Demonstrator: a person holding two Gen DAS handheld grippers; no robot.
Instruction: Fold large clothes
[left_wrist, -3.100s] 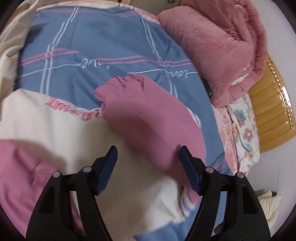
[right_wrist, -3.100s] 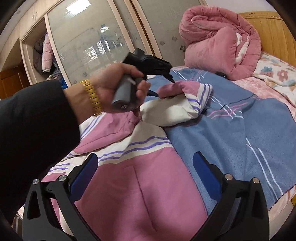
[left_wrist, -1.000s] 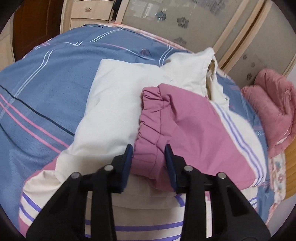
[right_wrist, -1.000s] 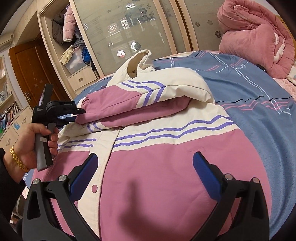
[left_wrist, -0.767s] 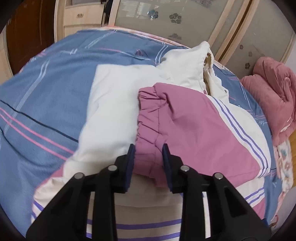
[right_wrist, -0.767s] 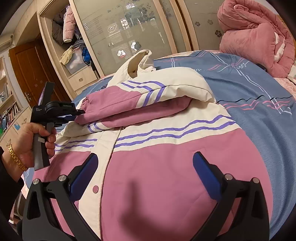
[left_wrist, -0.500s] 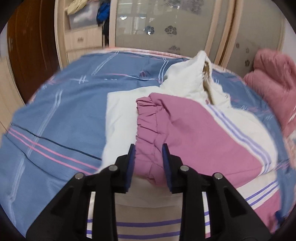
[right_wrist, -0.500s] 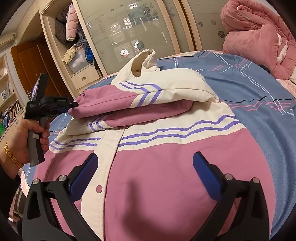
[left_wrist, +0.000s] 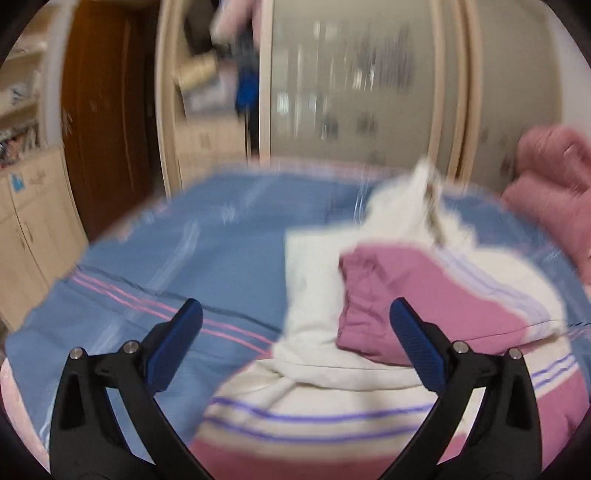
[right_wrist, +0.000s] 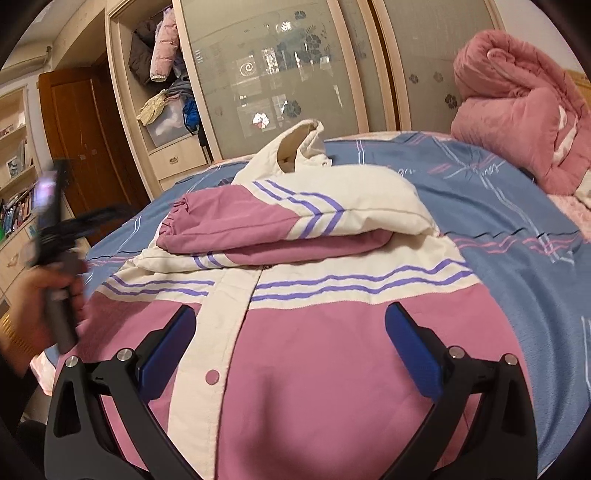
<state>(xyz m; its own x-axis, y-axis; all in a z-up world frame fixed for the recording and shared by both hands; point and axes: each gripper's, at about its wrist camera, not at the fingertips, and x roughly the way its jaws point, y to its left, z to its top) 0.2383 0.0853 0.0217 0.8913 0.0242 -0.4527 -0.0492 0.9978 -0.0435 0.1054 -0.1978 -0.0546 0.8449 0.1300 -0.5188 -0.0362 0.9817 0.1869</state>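
A bed with a blue striped cover (right_wrist: 517, 206) is filling most of both views, and a pink-and-cream jacket (right_wrist: 332, 350) with purple stripes is lying spread across it, collar (right_wrist: 299, 142) standing up at the far end. Both sleeves are lying folded across its chest, the pink-cuffed sleeve (right_wrist: 236, 218) uppermost. A rolled pink quilt (right_wrist: 517, 110) is sitting at the head of the bed. The right gripper (right_wrist: 290, 347) is hovering over the jacket's lower front, jaws wide apart and empty. The left gripper (left_wrist: 295, 339), blurred, is opening its jaws beside the cuff, nothing between them; a hand (right_wrist: 40, 306) is gripping its handle.
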